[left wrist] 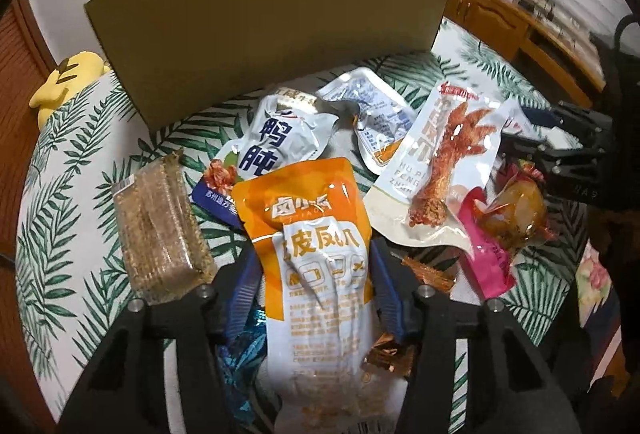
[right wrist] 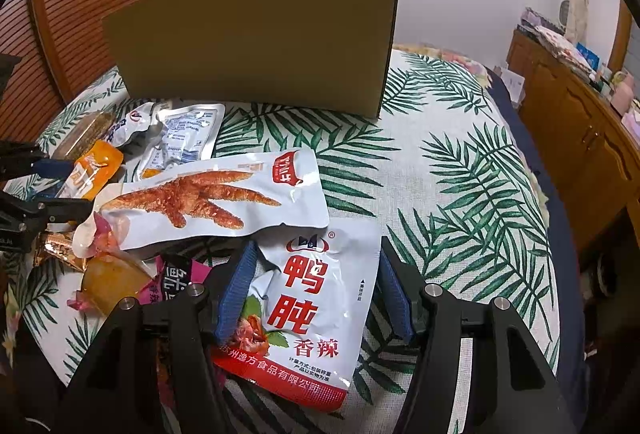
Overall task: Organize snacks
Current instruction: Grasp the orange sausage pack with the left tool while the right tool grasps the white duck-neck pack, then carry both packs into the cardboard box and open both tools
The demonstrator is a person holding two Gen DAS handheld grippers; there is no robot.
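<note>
Several snack packs lie on a leaf-print cloth in front of a cardboard box (left wrist: pixel 272 22), which also shows in the right wrist view (right wrist: pixel 256 38). My left gripper (left wrist: pixel 314 282) is open, its blue pads either side of an orange and white chicken-feet pouch (left wrist: pixel 316 254). My right gripper (right wrist: pixel 314 290) is open around a white duck-gizzard pouch with red letters (right wrist: pixel 308 318). A white pouch picturing a chicken foot (right wrist: pixel 208 198) lies between the two; it also shows in the left wrist view (left wrist: pixel 444 170).
A clear pack of brown bars (left wrist: pixel 160 226) lies left. A blue-lettered white pouch (left wrist: pixel 276 138), a pale pouch (left wrist: pixel 368 114), a pink pack (left wrist: pixel 488 258) and an amber wrapped piece (left wrist: pixel 516 214) lie around. A yellow plush (left wrist: pixel 68 78) sits far left. Wooden cabinets (right wrist: pixel 580 138) stand right.
</note>
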